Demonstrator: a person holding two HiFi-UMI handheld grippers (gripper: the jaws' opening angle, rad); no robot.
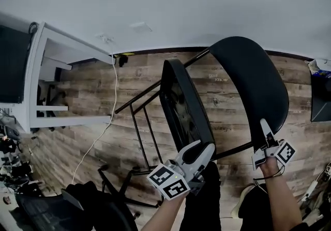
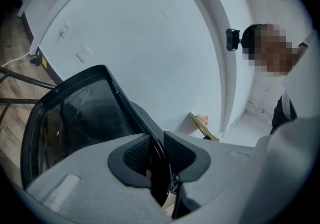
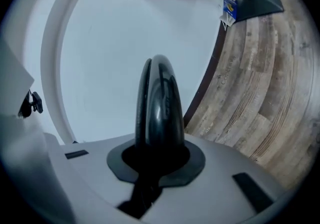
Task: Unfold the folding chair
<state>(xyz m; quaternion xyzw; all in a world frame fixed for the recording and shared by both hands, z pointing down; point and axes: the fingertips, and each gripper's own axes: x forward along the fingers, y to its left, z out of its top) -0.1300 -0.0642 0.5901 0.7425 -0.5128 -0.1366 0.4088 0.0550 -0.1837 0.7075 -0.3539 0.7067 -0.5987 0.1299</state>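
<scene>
Black chair [image 1: 248, 80] in left tool [image 1: 202, 148]

Floor [image 1: 227, 101] beneath me: grey-brown wood planks.
On it: white cable [image 1: 102, 133] trailing; white desk [image 1: 39, 70] standing.

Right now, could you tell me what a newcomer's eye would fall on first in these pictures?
The black folding chair, held tilted over the wooden floor at mid-frame. The left gripper is clamped on the edge of its rimmed panel, the right gripper on its rounded panel. A white desk stands at far left.
</scene>
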